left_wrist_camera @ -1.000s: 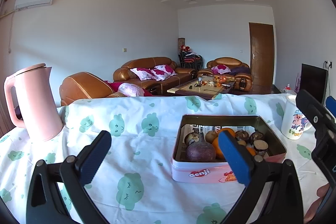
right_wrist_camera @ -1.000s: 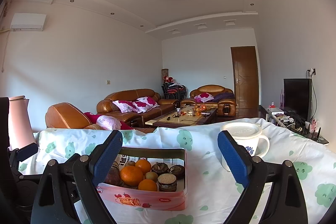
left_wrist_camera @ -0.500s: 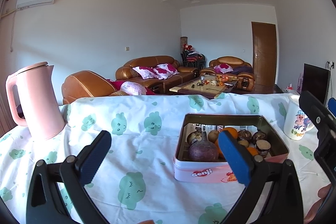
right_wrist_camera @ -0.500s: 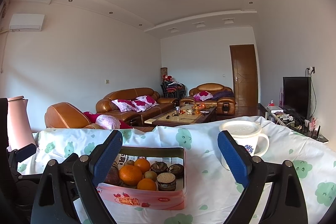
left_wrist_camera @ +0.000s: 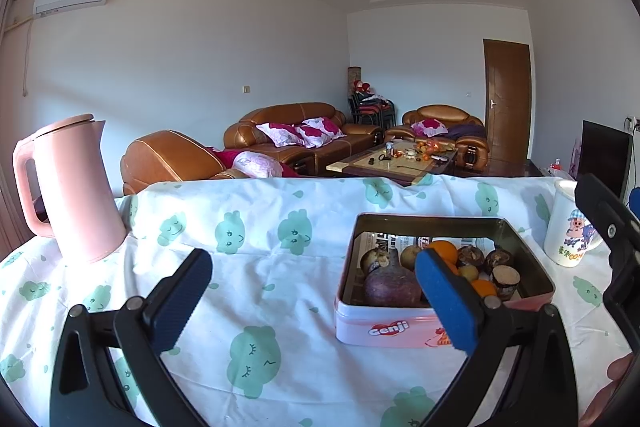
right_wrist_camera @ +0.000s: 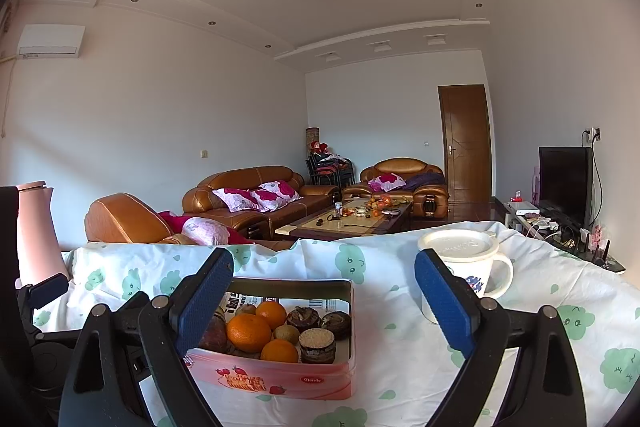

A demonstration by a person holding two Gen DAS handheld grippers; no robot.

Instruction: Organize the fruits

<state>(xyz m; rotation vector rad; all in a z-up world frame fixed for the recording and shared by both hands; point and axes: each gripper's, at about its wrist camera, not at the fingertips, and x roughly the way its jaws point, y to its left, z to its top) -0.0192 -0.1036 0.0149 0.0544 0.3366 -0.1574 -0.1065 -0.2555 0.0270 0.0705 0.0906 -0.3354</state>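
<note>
A: Since a second ago, the left view has slid a little: the tin [left_wrist_camera: 404, 327] and the kettle [left_wrist_camera: 76, 191] both sit slightly further right in it. From the right view hardly anything has shifted.

B: Where is the fruit?

A: All of it lies inside the tin, on the cloth-covered tabletop [left_wrist_camera: 260, 279]. From the left I see a dark purple fruit [left_wrist_camera: 390, 285] at the near left of the tin, its narrow neck pointing up and away, so its long axis runs roughly front to back. From the right, three oranges [right_wrist_camera: 249, 333] are bunched at the middle, with dark brown round fruits [right_wrist_camera: 302, 318] behind and to their right.

B: And the tin's own axis?

A: It is rectangular. In the left view its long side runs left to right across the picture, with the printed wall facing the camera.

B: The grippers?

A: The left hand-held gripper [left_wrist_camera: 314, 301] has its fingers spread wide and empty, above the cloth just left of the tin. The right hand-held gripper [right_wrist_camera: 324, 301] is likewise wide and empty, over the tin's right part; its right finger stands before the mug [right_wrist_camera: 476, 267].

B: Where's the mug?

A: Right of the tin, apart from it, lid on.
</note>
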